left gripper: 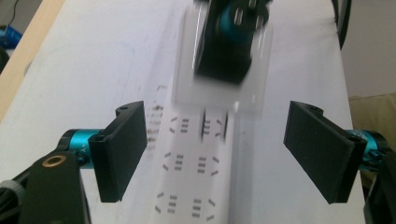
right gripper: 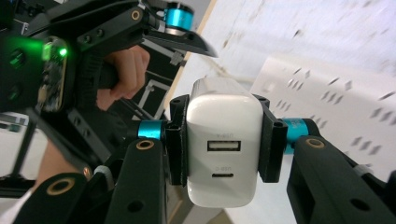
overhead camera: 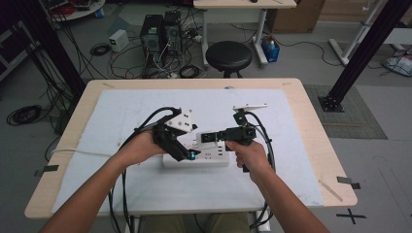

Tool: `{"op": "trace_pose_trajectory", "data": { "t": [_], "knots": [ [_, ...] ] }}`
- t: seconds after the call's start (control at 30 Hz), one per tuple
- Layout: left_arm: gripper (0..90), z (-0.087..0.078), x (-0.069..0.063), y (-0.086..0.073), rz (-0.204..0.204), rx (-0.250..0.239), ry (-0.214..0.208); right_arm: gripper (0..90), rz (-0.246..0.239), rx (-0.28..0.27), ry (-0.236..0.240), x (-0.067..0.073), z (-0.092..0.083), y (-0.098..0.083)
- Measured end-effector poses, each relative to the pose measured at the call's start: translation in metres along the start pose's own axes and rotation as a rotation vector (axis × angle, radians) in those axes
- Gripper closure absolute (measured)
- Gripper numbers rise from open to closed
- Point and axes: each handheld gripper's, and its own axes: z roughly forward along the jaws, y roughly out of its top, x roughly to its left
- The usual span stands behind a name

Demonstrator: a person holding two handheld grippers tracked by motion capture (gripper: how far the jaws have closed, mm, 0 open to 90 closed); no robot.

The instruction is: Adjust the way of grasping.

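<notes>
A white power strip (overhead camera: 214, 159) lies on the white mat (overhead camera: 126, 111) at mid-table. My left gripper (overhead camera: 189, 155) tilts down over the strip's left part. In the left gripper view my left gripper (left gripper: 217, 112) stands open, its black pads on either side of the power strip (left gripper: 196, 182) and clear of it. My right gripper (right gripper: 222, 100) is shut on a white USB charger (right gripper: 224, 154), whose two ports face the camera. In the high view my right gripper (overhead camera: 208, 137) hangs just above the strip. The charger (left gripper: 254, 88) shows blurred above the sockets.
The wooden table (overhead camera: 311, 121) carries the mat, with bare mat to the left, right and front of the strip. Cables trail from both grippers toward the person. A black stool (overhead camera: 228, 56) and computer towers (overhead camera: 160, 31) stand on the floor beyond the far edge.
</notes>
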Motion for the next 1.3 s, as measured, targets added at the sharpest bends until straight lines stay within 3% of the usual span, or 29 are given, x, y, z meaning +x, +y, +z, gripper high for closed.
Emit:
{"op": "trace_pose_trajectory", "data": {
  "t": [0.13,0.17,0.2,0.27,0.3,0.4,0.57,0.6,0.67,0.7,0.8,0.97,1.03,1.13,1.3],
  "knots": [
    [19.3,-0.01,0.006,-0.019,-0.048,0.05,0.012,62.1,-0.088,-0.015,-0.064,0.003,-0.013,0.0],
    [19.2,-0.012,0.007,-0.024,-0.066,0.063,0.012,62.0,-0.113,-0.015,-0.097,0.004,-0.016,0.0],
    [19.3,-0.014,0.009,-0.028,-0.074,0.082,0.018,62.0,-0.169,0.008,-0.167,0.007,-0.022,0.001],
    [19.3,-0.017,0.01,-0.033,-0.086,0.097,0.027,62.0,-0.169,0.008,-0.167,0.007,-0.022,0.001],
    [19.3,-0.02,0.012,-0.041,-0.105,0.114,0.043,62.0,-0.2,0.015,-0.196,0.008,-0.023,0.001],
    [19.2,-0.026,0.015,-0.054,-0.131,0.147,0.06,62.1,-0.378,0.118,-0.365,0.019,-0.026,0.005],
    [19.2,-0.032,0.02,-0.071,-0.168,0.242,0.035,62.0,-0.567,0.269,-0.601,0.03,-0.024,0.008],
    [19.3,-0.033,0.021,-0.074,-0.179,0.264,0.027,62.0,-0.598,0.314,-0.637,0.031,-0.024,0.008],
    [19.3,-0.035,0.024,-0.08,-0.188,0.311,0.025,62.0,-0.707,0.368,-0.721,0.033,-0.022,0.006],
    [19.3,-0.036,0.024,-0.083,-0.214,0.322,0.03,61.9,-0.732,0.401,-0.748,0.034,-0.022,0.006],
    [19.2,-0.044,0.033,-0.09,-0.23,0.39,-0.004,62.0,-0.777,0.458,-0.78,0.034,-0.027,0.009],
    [19.3,-0.056,0.044,-0.102,-0.235,0.487,0.008,61.9,-0.825,0.529,-0.831,0.032,-0.039,0.016],
    [19.3,-0.059,0.047,-0.107,-0.251,0.501,0.026,61.9,-0.843,0.564,-0.875,0.032,-0.042,0.016],
    [19.3,-0.062,0.05,-0.114,-0.265,0.508,0.029,61.9,-0.858,0.579,-0.888,0.031,-0.049,0.016],
    [19.3,-0.063,0.047,-0.121,-0.222,0.507,0.036,61.9,-0.846,0.565,-0.883,0.031,-0.056,0.016]
  ]
}}
